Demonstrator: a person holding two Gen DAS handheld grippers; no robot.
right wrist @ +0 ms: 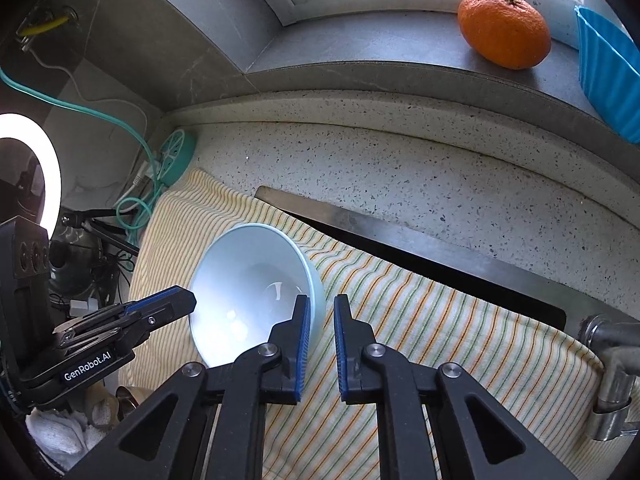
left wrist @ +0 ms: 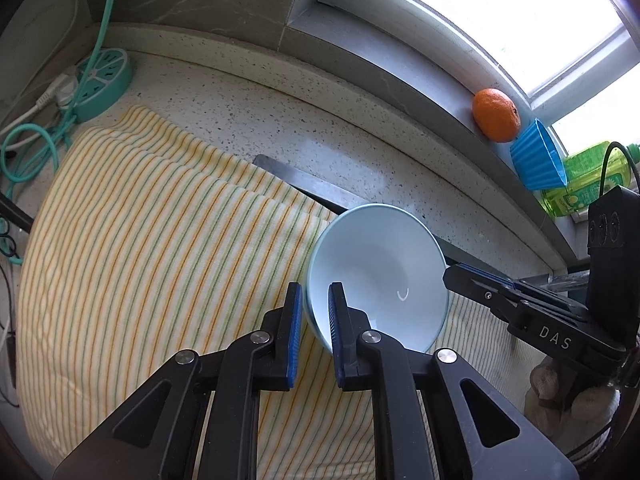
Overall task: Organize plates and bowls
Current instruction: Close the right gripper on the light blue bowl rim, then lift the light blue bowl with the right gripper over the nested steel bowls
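Note:
A pale blue bowl sits tilted over the striped cloth, held by both grippers on opposite sides of its rim. In the left wrist view my left gripper is shut on the bowl's left rim, one blue pad inside and one outside. My right gripper comes in from the right and meets the opposite rim. In the right wrist view my right gripper is shut on the bowl's right wall, and my left gripper clamps the far rim. The bowl is empty. Whether its base touches the cloth I cannot tell.
A yellow-green striped towel covers the speckled counter and part of the sink's metal edge. An orange, a blue fluted cup and a green bottle sit on the windowsill. A teal power strip with cables lies far left; a faucet stands at right.

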